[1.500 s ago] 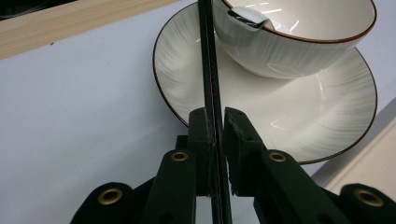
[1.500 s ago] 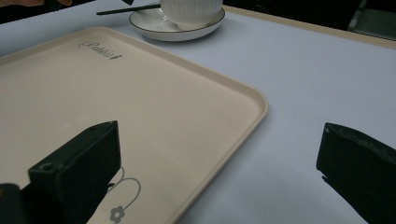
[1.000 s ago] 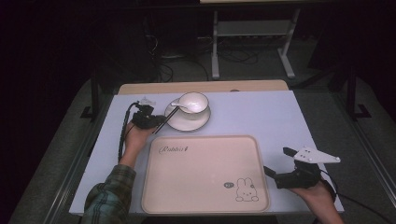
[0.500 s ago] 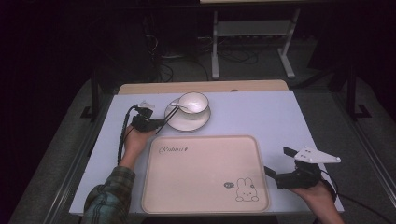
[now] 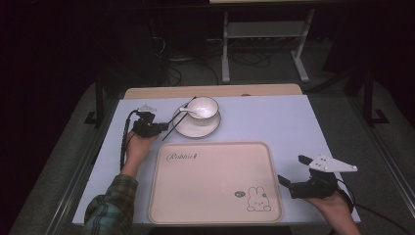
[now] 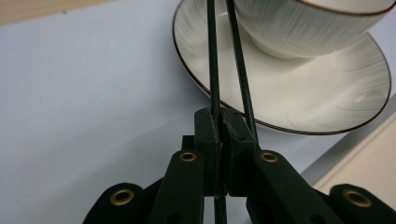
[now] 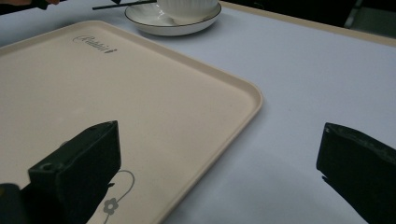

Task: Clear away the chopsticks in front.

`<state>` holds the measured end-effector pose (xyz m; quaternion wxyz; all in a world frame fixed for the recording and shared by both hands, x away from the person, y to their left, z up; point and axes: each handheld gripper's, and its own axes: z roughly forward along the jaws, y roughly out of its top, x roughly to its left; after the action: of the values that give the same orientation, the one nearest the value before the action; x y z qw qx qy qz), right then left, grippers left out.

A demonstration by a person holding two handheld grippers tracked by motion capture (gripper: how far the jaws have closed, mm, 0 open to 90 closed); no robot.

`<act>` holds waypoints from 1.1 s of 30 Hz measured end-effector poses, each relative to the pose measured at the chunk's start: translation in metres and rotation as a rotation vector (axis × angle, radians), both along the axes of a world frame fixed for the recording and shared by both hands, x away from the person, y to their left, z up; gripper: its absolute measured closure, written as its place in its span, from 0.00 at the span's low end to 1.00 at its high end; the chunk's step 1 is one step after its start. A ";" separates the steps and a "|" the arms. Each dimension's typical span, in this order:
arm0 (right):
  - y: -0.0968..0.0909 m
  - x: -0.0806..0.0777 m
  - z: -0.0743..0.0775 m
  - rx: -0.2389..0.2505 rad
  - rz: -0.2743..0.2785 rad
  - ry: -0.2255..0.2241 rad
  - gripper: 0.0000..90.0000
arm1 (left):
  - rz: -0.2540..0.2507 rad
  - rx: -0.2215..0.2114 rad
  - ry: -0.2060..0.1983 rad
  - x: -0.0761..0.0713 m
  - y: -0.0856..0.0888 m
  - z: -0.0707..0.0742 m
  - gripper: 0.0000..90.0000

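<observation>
Holding: my left gripper [image 6: 224, 135] has its jaws pressed together on the chopsticks [image 6: 224, 70], clamped near their lower ends.
Chopsticks: two thin dark sticks, running up from the jaws across the saucer [image 6: 299, 100] rim toward the cup [image 6: 308, 23]; in the high view they slant from the gripper [image 5: 155, 128] to the cup's [image 5: 203, 107] left side.
Why so held: I judge a grip near one end keeps both sticks together as a pair and leaves the far tips free to clear the saucer [image 5: 196, 126].
Spoon: a white spoon [image 5: 188, 110] rests with its bowl in the cup, handle out to the left, close to the sticks.
Tray: the beige tray [image 5: 161, 196] lies empty in front of me, just beside the saucer; I judge it the likely place for the sticks.
Left hand: palm under the gripper, forearm in a plaid sleeve [image 5: 110, 205] reaching up the tray's left side.
Right gripper: [image 5: 291, 171] jaws wide apart, nothing between them, resting off the tray's right edge [image 7: 254, 100], well apart from the cup.
Right hand: low on the table [image 5: 293, 122], gripper pointed left across the tray.
</observation>
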<state>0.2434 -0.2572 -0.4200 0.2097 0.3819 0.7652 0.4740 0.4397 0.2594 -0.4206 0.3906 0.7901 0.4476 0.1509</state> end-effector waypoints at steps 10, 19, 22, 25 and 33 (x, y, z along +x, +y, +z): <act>0.006 -0.002 0.002 -0.020 0.017 -0.013 0.00 | 0.030 -0.029 -0.034 -0.028 0.022 0.017 0.95; 0.006 -0.002 0.003 -0.019 0.012 -0.018 0.00 | 0.027 -0.039 -0.031 -0.066 0.047 0.022 0.95; 0.005 -0.003 0.003 -0.017 0.009 -0.016 0.00 | 0.020 -0.046 -0.024 -0.079 0.051 0.023 0.95; 0.004 -0.003 0.003 -0.018 0.005 -0.017 0.00 | 0.021 -0.028 -0.023 -0.092 0.056 0.023 0.95; 0.003 -0.003 0.002 -0.014 0.004 -0.018 0.00 | -0.018 -0.033 -0.007 -0.126 0.060 0.024 0.95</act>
<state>0.2403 -0.2542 -0.4179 0.2186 0.3746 0.7673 0.4724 0.3133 0.3193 -0.3969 0.4064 0.7870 0.4416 0.1428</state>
